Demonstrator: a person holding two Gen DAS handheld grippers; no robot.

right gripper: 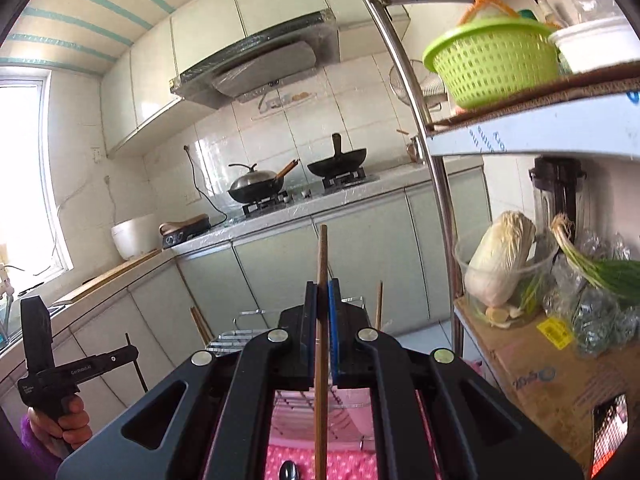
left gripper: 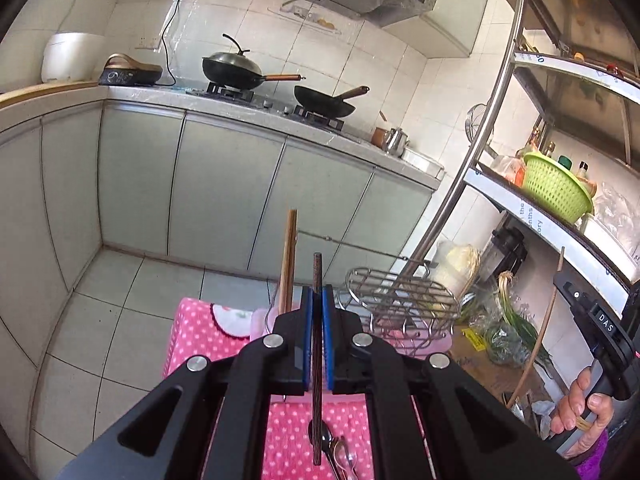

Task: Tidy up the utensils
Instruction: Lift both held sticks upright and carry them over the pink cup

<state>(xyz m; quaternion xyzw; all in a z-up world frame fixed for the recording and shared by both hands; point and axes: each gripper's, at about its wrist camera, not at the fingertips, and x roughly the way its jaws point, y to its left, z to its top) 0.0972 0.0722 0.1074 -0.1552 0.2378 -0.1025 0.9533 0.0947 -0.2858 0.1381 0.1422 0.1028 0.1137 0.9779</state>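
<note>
My left gripper [left gripper: 317, 300] is shut on a dark wooden chopstick [left gripper: 317, 360] and holds it upright above the pink dotted cloth [left gripper: 200, 332]. A pair of light wooden chopsticks [left gripper: 289, 260] stands in the wire utensil rack [left gripper: 404, 300] just beyond it. Metal spoons [left gripper: 336, 452] lie on the cloth below. My right gripper [right gripper: 322, 300] is shut on a light brown chopstick [right gripper: 321, 320], held upright over the wire rack [right gripper: 240, 336]. Another chopstick [right gripper: 379, 304] stands in the rack to the right. A spoon [right gripper: 289, 470] lies below.
A metal shelf unit [left gripper: 500, 80] stands at the right with a green basket [left gripper: 554, 188], a cabbage [right gripper: 500, 264], scallions [right gripper: 592, 264] and a cardboard box [right gripper: 540, 360]. The counter with two woks [left gripper: 240, 70] lies across the tiled floor.
</note>
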